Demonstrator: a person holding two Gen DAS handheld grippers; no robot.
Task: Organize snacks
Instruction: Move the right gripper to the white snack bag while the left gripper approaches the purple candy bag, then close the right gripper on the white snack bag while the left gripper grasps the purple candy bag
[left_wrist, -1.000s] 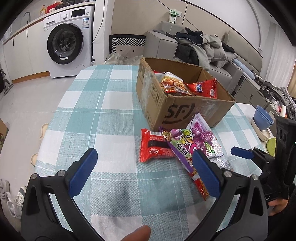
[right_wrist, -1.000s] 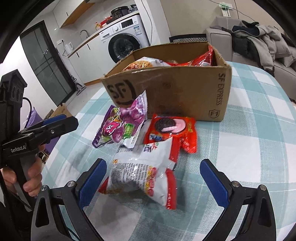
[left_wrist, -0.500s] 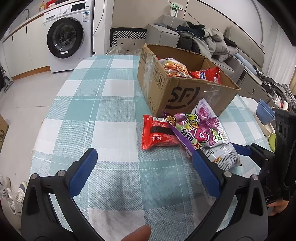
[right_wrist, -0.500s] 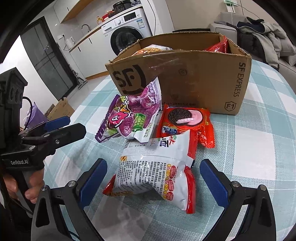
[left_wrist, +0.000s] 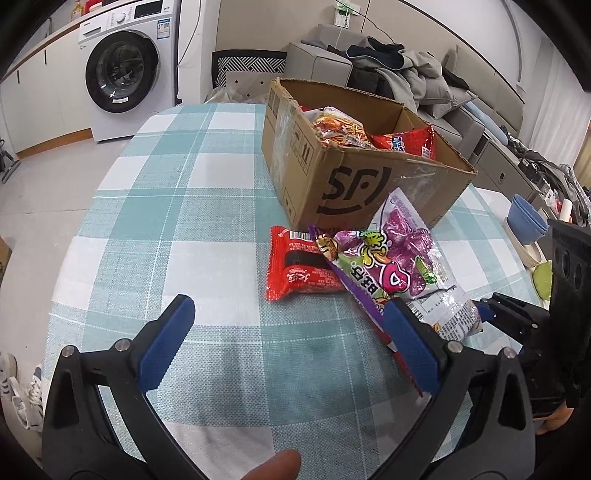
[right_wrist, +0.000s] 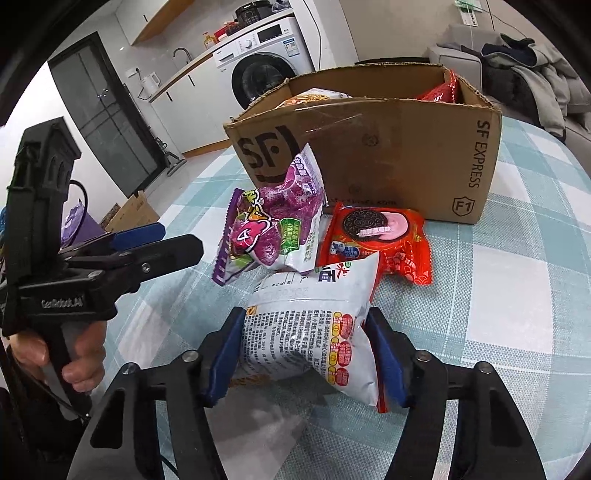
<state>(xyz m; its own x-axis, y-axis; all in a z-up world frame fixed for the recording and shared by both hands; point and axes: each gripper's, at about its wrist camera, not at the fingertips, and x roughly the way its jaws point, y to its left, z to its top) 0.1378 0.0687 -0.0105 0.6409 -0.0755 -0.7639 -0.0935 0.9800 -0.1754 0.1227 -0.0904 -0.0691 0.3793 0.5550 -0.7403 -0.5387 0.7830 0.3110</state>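
Blue pads of my right gripper (right_wrist: 304, 354) just closing, squeezing the white snack bag (right_wrist: 314, 325), my left gripper (left_wrist: 288, 343) wide open, holding nothing, cardboard box (right_wrist: 388, 155) behind.

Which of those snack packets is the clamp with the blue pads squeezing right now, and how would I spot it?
Find the cardboard box on the checked tablecloth; three packets lie before it. The right gripper, whose jaws have just been closing, pinches the nearest: a white packet, unlike the purple packet and red cookie packet behind.
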